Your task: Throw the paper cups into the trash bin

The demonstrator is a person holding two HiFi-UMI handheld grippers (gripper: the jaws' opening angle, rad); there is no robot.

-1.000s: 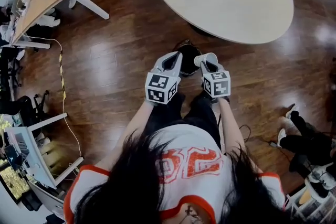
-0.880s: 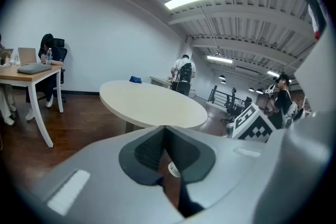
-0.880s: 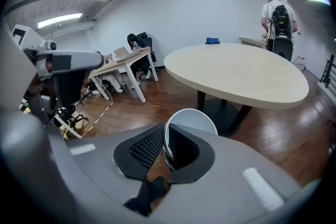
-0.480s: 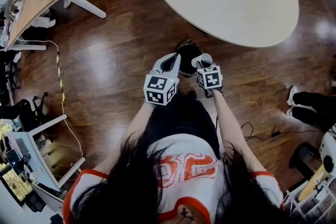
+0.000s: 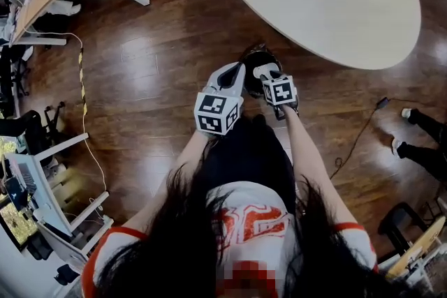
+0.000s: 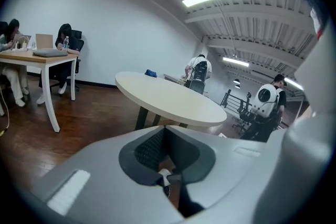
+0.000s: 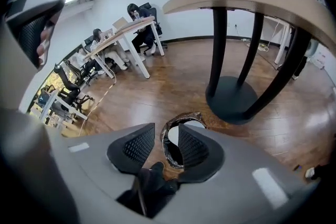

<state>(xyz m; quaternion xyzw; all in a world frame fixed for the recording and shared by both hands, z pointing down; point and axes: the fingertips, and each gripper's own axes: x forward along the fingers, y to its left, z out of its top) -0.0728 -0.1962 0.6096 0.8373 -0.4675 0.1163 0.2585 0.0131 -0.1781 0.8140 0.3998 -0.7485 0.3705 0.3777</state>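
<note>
Hovering over the trash bin (image 7: 184, 116), the right gripper (image 7: 165, 132) has just been opening its jaws, with the paper cup (image 7: 173, 137) loose between them. Jaws on the left gripper (image 6: 165, 136) are together.

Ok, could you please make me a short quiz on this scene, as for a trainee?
1. True or false: the trash bin stands on the round table.
2. The right gripper's jaws are: A) open; B) shut on a cup.
3. What white thing shows in the bin's mouth?
Key: 1 false, it stands on the floor. 2 A; they have just been opening, pressing on nothing. 3 A paper cup, past the jaws.
</note>
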